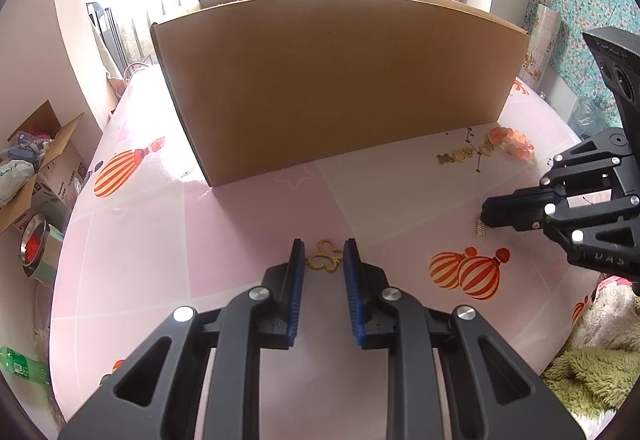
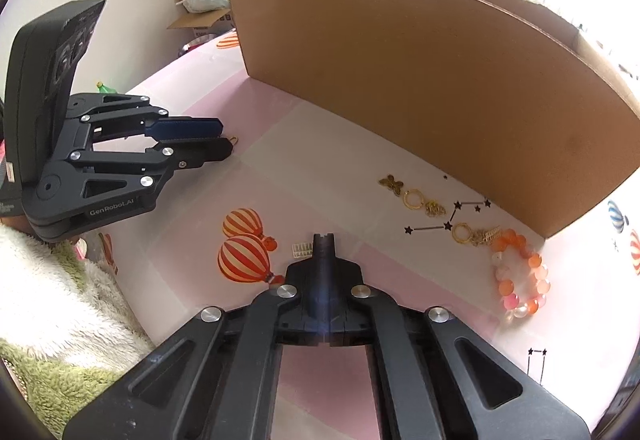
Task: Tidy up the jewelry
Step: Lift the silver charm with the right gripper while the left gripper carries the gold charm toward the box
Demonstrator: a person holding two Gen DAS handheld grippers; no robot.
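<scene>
Gripping: right tool (image 2: 323, 240) is pressed together at a small rhinestone piece (image 2: 302, 250); a real hold cannot be confirmed.
Left tool (image 1: 324, 254): slightly apart around a gold butterfly charm (image 1: 325, 259).
Left over: gold charms (image 2: 416, 200) and bead bracelet (image 2: 520, 276) lie beside the cardboard box (image 2: 420, 72), on the table (image 2: 320, 168).
Progress: early, I think.

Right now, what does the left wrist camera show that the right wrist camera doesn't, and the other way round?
Only the left wrist view shows the whole gold butterfly-shaped charm between the left gripper jaws, and a steel bowl on the floor.

Only the right wrist view shows the whole orange and pink bead bracelet and the pair of black star drop earrings.

Both show the tall brown cardboard box, the pink balloon-print tablecloth, the small rhinestone strip at the shut right gripper, and scattered gold rings.
</scene>
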